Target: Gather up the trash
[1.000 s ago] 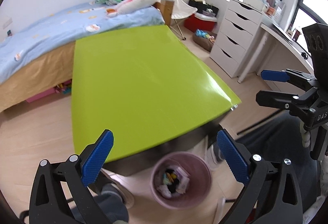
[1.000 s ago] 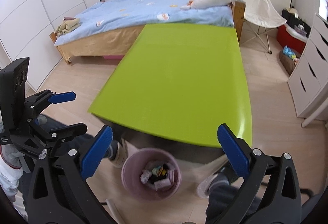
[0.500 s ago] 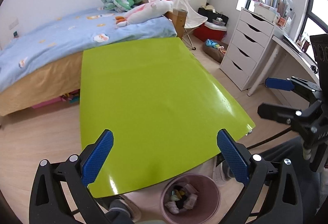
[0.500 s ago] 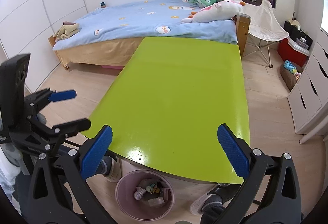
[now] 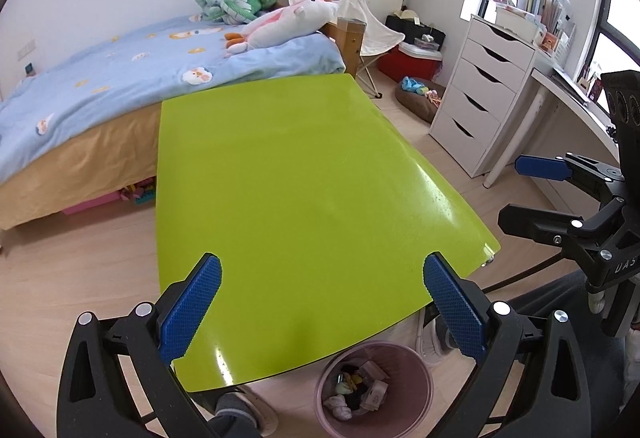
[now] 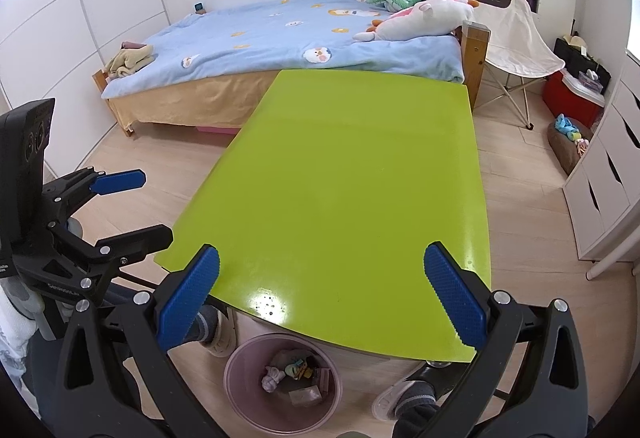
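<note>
Trash: you have it lying in the pink bin (image 5: 374,390), a loose heap of crumpled paper, wrappers and small packets at the bottom.
Pink bin: it stands on the wooden floor (image 6: 524,173) just below the near edge of the green table (image 5: 288,189), between your two slippered feet; from the right wrist view its rim shows partly tucked under the table edge.
Your left gripper (image 5: 322,312): both blue-padded jaws are spread wide with nothing between them, held above the near end of the table.
Your right gripper (image 6: 322,304): also spread wide and empty, over the same near edge; in the left wrist view it shows at the right, level with the table corner.
Green table: its glossy top is bare and reaches from you to the bed (image 6: 280,33).
Your feet: one slipper (image 6: 216,334) sits left of the bin, the other (image 6: 404,398) right of it, both close to the rim.
Bed: blue quilt, plush toys (image 5: 280,21) heaped at the far end, a beige cloth bundle near its other end.
Right side: white drawer unit (image 5: 484,93), a folding chair (image 6: 508,25), a red box and a floor cushion with toys stand well apart from the bin.
In the way: the table edge overhangs part of the bin.
</note>
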Motion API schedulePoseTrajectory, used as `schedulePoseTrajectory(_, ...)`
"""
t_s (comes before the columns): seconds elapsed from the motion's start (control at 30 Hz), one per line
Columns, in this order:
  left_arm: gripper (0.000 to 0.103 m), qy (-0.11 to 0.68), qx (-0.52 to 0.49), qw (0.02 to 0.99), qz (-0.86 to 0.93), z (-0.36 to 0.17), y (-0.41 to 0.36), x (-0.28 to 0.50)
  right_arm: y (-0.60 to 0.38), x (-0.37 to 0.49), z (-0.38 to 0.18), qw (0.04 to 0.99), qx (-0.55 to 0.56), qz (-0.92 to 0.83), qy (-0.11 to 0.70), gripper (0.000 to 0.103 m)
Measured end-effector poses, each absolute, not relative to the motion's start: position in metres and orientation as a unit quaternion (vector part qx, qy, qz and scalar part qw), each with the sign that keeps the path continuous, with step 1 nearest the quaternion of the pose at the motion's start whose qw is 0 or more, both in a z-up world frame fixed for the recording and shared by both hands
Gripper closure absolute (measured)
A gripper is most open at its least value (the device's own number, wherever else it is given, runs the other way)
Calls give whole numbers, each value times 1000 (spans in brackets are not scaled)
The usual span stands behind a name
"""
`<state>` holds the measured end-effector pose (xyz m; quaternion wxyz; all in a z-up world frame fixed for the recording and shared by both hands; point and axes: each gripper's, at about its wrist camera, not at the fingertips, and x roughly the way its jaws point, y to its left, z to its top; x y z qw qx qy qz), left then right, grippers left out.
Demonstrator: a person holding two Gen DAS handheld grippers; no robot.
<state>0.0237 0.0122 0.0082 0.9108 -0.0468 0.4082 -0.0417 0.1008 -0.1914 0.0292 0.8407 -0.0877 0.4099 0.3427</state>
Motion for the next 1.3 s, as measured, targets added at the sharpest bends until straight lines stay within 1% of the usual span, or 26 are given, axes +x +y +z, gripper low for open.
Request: schedulePoseTrajectory(1.3,6,410,-47,910,-43,7,9,24,-199,102,25,841,-87,339,412,3)
